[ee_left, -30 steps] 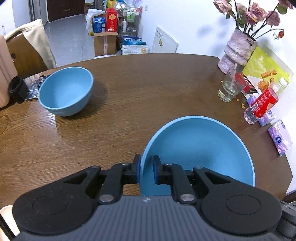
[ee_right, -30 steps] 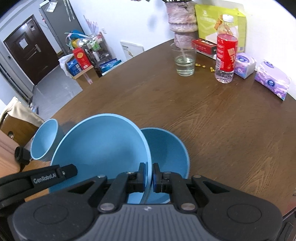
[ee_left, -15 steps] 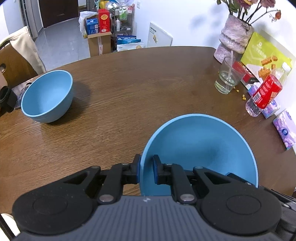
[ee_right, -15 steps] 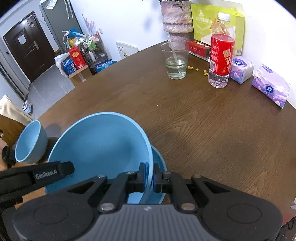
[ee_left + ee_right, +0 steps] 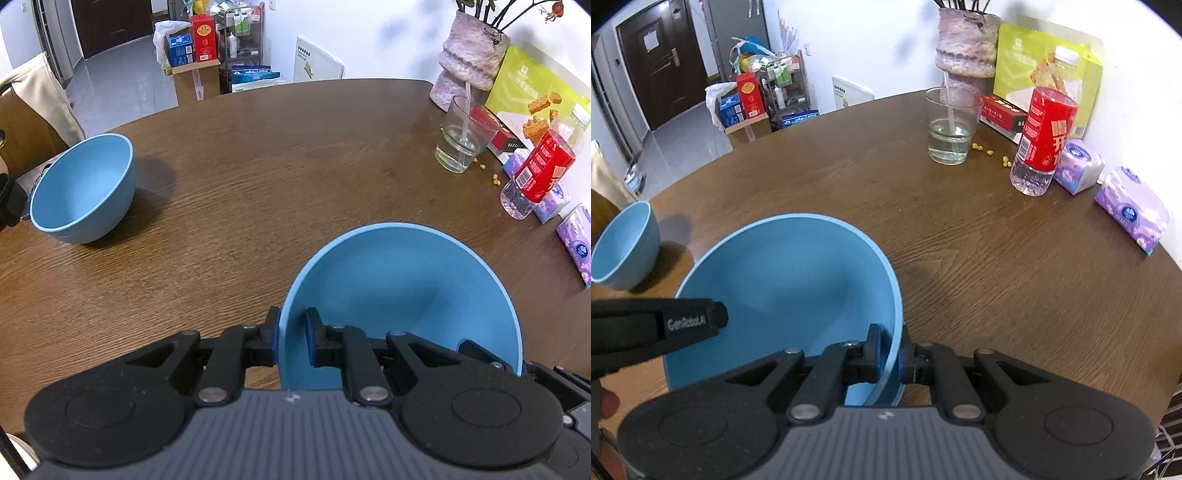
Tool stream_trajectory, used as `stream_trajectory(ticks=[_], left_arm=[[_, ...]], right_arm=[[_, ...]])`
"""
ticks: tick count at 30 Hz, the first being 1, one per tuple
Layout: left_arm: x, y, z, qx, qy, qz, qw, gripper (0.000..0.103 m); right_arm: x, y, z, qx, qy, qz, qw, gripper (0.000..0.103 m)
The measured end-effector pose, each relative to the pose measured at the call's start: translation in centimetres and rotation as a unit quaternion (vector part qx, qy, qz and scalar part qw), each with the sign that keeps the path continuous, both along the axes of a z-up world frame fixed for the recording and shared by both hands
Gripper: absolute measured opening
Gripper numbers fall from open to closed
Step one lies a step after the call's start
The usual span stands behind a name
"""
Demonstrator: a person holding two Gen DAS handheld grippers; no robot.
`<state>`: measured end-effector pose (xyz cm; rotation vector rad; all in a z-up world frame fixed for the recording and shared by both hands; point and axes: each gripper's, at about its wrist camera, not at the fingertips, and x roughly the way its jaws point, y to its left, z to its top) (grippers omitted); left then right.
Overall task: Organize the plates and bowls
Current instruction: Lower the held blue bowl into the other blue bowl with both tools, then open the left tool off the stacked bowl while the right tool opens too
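Blue bowl (image 5: 399,295), held low over the brown wooden surface (image 5: 258,166) near its close edge. The bowl is gripped by both tongs at once: its left rim is pinched by the left tongs (image 5: 291,339) and its right rim by the right tongs (image 5: 890,354), one pad inside the wall and one outside.

The step is judged to be setting the bowl down. Both rims should be kept level, and neither grip should be eased until the base is borne. Whether another bowl lies beneath cannot be told.

A second, smaller blue bowl (image 5: 81,188) is shown whole only in the left view. The bottle (image 5: 1043,144) is seen upright and undistorted only in the right view.
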<state>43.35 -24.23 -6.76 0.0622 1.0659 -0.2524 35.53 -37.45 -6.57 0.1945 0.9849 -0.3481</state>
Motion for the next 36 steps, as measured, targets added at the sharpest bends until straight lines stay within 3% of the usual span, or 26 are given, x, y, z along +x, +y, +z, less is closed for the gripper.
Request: stream_trajectory(ticks=[18,25,28,30,31,34,35,36], left_arm=[[0.0,-0.5,-0.9,0.015,-0.004,-0.006,0.9999,0.015],[-0.2,-0.6,-0.2,0.018,-0.011,-0.012,0.9997,0.017],[-0.2,0.0,0.1,0.016,-0.013,-0.007,0.9998,0.030],[-0.2,0.5,0.4,0.012,-0.016,0.002,0.9998,0.048],[-0.2,0.8,0.6,0.007,-0.015,0.003,0.9999,0.051],[-0.4,1.3,1.1,0.007,-0.023,0.007,0.9997,0.072],[-0.6,1.5,1.3,0.007,-0.030,0.006,0.9995,0.080],[-0.7,1.7,1.5,0.005,-0.034,0.005,0.9994,0.082]], right_arm=[[-0.1,0.2,-1.1,-0.002,-0.003,-0.001,1.000,0.009],[-0.3,-0.6,-1.2,0.030,-0.005,-0.005,1.000,0.014],[-0.5,-0.9,-1.2,0.044,-0.007,-0.005,0.999,0.017],[-0.7,-1.1,-1.1,0.055,-0.008,-0.007,0.998,0.028],[-0.8,-1.2,-1.1,0.058,-0.011,-0.007,0.998,0.031],[-1.2,-1.2,-0.8,0.067,-0.020,-0.002,0.998,0.052],[-1.2,-1.2,-0.7,0.070,-0.023,0.000,0.997,0.062],[-1.3,-1.1,-0.6,0.068,-0.025,0.000,0.997,0.073]])
